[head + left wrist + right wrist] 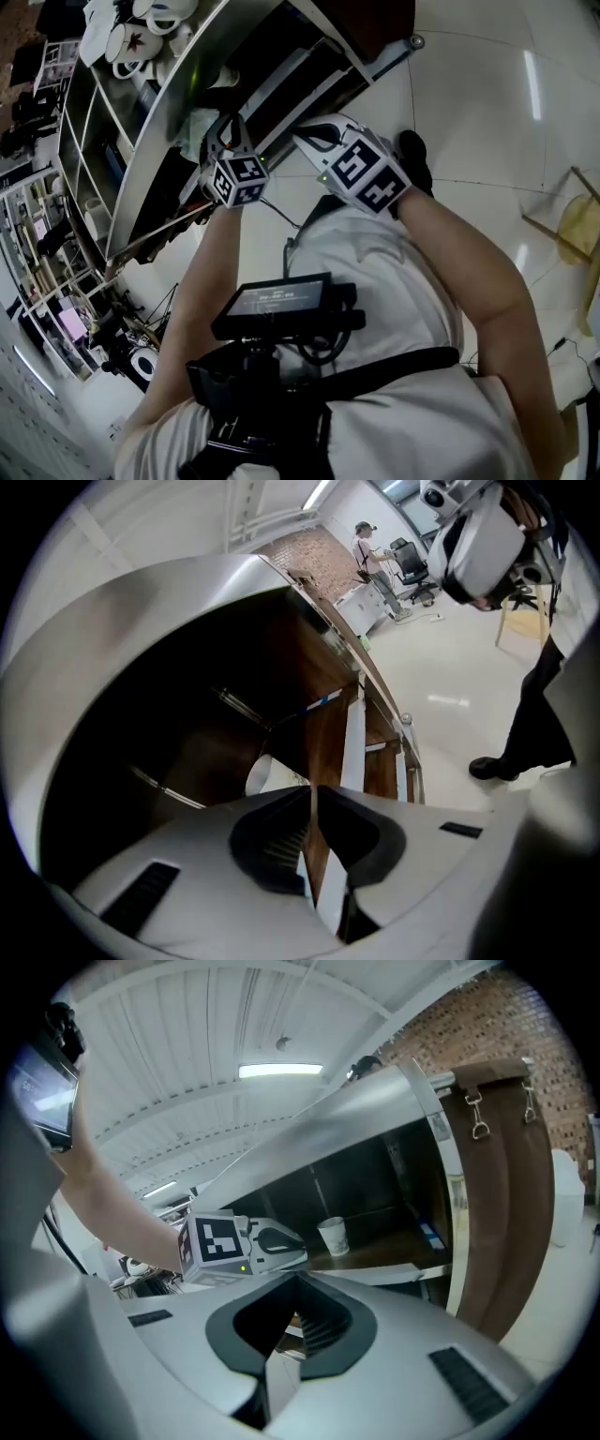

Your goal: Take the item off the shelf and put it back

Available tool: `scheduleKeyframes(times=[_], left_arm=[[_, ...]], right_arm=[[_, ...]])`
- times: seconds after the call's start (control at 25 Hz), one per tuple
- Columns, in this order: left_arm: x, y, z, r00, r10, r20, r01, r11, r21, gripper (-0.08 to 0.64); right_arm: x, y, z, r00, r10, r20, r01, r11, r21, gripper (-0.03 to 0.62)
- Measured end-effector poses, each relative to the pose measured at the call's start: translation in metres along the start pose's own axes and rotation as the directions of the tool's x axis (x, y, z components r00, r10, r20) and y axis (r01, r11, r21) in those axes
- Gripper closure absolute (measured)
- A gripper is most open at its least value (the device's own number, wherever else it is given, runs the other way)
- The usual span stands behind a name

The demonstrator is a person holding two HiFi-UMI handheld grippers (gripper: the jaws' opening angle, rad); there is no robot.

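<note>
Cup [333, 1236] upright on shelf [394, 1258]

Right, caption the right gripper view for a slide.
Right gripper, shut, faces a cup on the shelf; left gripper beside it.

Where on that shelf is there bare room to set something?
Bare dark wooden shelf board lies right of the white paper cup, toward the brown side panel. Left of the cup, the left gripper crowds it.
</note>
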State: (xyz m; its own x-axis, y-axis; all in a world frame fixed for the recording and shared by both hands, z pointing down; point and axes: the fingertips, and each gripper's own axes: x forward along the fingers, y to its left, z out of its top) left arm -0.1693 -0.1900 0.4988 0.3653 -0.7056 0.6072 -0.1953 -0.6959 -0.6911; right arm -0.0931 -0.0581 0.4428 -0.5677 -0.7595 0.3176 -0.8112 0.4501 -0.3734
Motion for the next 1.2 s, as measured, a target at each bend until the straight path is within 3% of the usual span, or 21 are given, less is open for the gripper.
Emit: scheduleKeyframes(times=[0.32, 0.52, 0.92, 1.2], left_arm=[[0.031, 0.012, 0.023, 1.000, 0.018, 0.009, -0.018, 0.995, 0.098, 0.485], [0.042, 0.015, 0.023, 0.999, 0.036, 0.004, -0.036, 0.982, 0.185, 0.410], [0.069, 0.054, 0.025, 0.986, 0.152, -0.065, -0.135, 0.967, 0.216, 0.393], [0.089, 0.054, 0.008, 0.982, 0.102, -0.161, -0.059, 0.966, 0.251, 0.393]], right_arm=[[0.017, -0.026, -0.004, 1.000, 0.012, -0.017, -0.011, 0.999, 0.032, 0.584], [0.027, -0.024, -0.017, 0.999, 0.040, -0.037, -0.038, 0.998, 0.056, 0.584], [0.029, -0.049, -0.020, 0.999, 0.035, -0.013, -0.034, 0.998, 0.052, 0.583], [0.028, -0.065, -0.022, 1.000, 0.005, 0.016, -0.006, 0.997, 0.074, 0.583]])
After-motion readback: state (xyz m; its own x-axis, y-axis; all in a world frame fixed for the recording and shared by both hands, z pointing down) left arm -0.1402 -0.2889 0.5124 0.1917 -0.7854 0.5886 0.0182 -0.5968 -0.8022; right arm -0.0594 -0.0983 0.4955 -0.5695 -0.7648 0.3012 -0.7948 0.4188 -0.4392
